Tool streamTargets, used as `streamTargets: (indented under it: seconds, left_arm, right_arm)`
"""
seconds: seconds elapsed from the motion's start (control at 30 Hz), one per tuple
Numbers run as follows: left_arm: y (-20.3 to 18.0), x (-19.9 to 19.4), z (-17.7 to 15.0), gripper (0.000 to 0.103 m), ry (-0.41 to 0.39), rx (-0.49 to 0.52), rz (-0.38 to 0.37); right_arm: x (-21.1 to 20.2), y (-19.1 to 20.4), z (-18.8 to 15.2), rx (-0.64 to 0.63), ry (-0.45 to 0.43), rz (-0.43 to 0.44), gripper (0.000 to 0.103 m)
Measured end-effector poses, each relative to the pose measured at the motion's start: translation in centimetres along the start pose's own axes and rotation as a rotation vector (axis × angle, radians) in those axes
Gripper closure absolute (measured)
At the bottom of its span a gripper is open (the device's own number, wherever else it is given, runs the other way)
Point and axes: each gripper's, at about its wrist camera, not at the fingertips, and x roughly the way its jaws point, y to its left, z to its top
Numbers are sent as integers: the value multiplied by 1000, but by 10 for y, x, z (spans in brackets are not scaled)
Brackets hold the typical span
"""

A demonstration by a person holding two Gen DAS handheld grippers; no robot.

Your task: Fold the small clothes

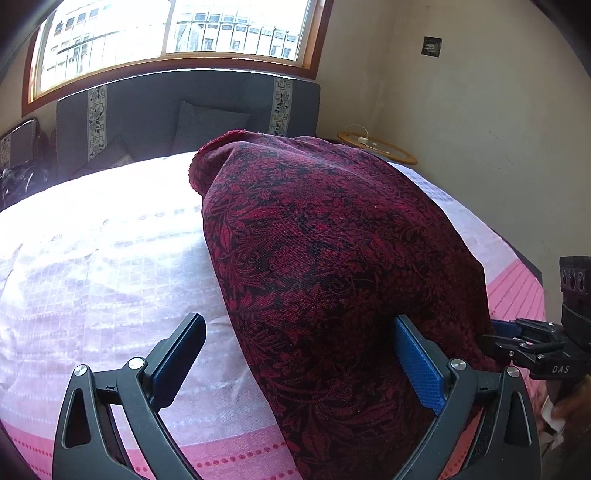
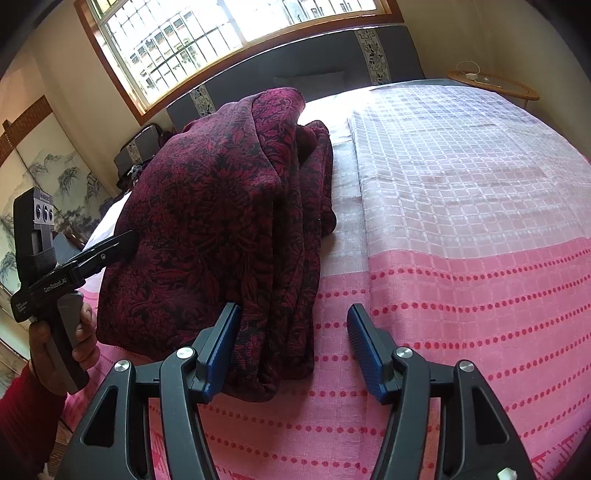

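lying on the bed, the dark red floral garment is bunched into a thick folded heap on the pink and lilac checked bedspread, near the bed's front edge. we see our left gripper with its jaws spread wide: the right blue pad presses against the side of the cloth, the left finger stands clear over the bedspread, and the garment fills much of the gap without being pinched. our right gripper is likewise wide open; its left pad touches the lower edge of the folded heap, where several layers hang over one another, while its right pad is apart from the cloth above the pink dotted border. neither of our tongs has hold of anything. in the right wrist view the left tool shows at the far side of the heap, its tip against the fabric, held by our left hand in a red sleeve. in the left wrist view the right tool's tip pokes in at the garment's right edge. behind the bed we see a grey headboard with patterned strips, a bright window, and a round wooden side table by the wall. a painted screen stands at the left in the right wrist view.
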Motion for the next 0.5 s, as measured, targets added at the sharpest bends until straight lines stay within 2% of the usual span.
streamTargets:
  seconds: [0.2,0.37,0.5]
  left_arm:
    - [-6,12,4,3,8,16,-34]
    - [-5,14,3,2,5,10,-43]
    - [-2,15,1,2,11,1,-56]
  right_arm:
    - [4,3,2,2,8,-4,46]
    - [5,-6,9,53,35,47,38]
    - [6,-14,21,88,34,101,38]
